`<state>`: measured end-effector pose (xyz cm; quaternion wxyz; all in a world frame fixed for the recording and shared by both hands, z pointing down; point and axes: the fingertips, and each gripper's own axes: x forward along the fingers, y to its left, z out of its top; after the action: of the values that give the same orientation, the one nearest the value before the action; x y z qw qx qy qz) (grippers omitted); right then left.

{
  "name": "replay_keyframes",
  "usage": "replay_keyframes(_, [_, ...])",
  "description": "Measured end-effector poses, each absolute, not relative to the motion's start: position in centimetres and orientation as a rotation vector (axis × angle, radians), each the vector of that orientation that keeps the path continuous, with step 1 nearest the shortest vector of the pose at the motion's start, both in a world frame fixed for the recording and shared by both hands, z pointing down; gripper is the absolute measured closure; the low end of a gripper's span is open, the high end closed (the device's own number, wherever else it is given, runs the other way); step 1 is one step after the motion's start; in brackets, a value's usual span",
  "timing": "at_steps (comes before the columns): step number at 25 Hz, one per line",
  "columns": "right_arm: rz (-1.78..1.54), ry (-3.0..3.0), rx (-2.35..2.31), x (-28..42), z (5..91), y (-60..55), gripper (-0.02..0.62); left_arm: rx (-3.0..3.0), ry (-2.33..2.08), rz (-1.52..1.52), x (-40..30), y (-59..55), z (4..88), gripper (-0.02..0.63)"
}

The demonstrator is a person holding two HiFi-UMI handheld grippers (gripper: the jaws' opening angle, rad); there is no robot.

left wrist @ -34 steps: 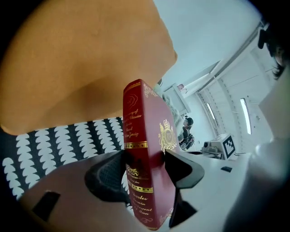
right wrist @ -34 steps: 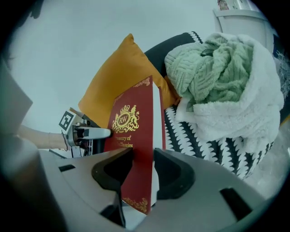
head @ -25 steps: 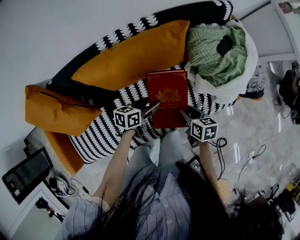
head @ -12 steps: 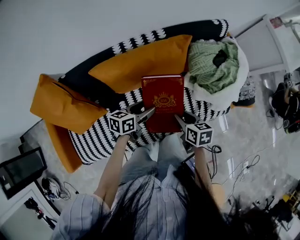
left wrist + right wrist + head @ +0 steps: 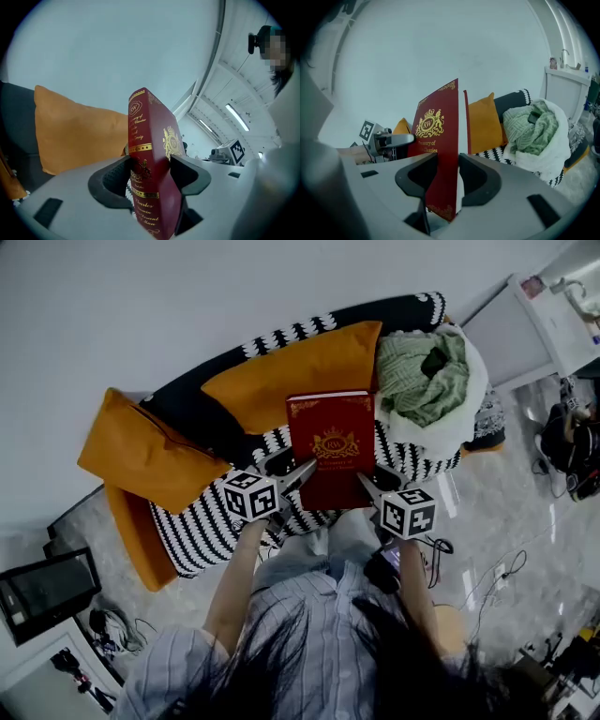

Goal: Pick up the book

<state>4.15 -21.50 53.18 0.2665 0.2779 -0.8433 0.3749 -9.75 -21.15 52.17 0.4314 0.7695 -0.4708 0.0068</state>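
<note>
A dark red hardcover book (image 5: 331,442) with a gold crest hangs in the air over the striped sofa seat (image 5: 202,521). My left gripper (image 5: 307,468) is shut on its spine edge; in the left gripper view both pads clamp the red book (image 5: 151,178) at my left gripper (image 5: 149,180). My right gripper (image 5: 364,482) is shut on the opposite, page edge. The right gripper view shows its jaws squeezing the book (image 5: 438,136) at my right gripper (image 5: 448,178), cover facing left, white pages between the boards.
Two orange cushions (image 5: 295,371) (image 5: 145,454) lie on the black-and-white sofa. A green knit blanket on a white throw (image 5: 427,381) fills the sofa's right end. A white cabinet (image 5: 525,329) stands at right; cables (image 5: 497,573) trail over the glossy floor.
Both grippers have lifted the book off the sofa seat; it sits higher and closer to the head camera than a second ago. Both grips are unchanged.
</note>
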Motion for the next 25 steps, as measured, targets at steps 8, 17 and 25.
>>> replay_keyframes(8, [0.945, -2.325, 0.775, 2.4, 49.8, -19.6, 0.439, 1.956, -1.197, -0.022, -11.5, -19.0, 48.9, 0.333])
replay_keyframes(17, [0.928, -2.320, 0.815, 1.3, 48.1, -15.4, 0.439, 1.989, -1.177, -0.038, -12.7, -15.2, 47.2, 0.333])
replay_keyframes(25, [0.919, -2.290, 0.814, 2.4, 47.8, -13.2, 0.439, 1.962, -1.168, -0.064, -11.6, -12.9, 47.3, 0.333])
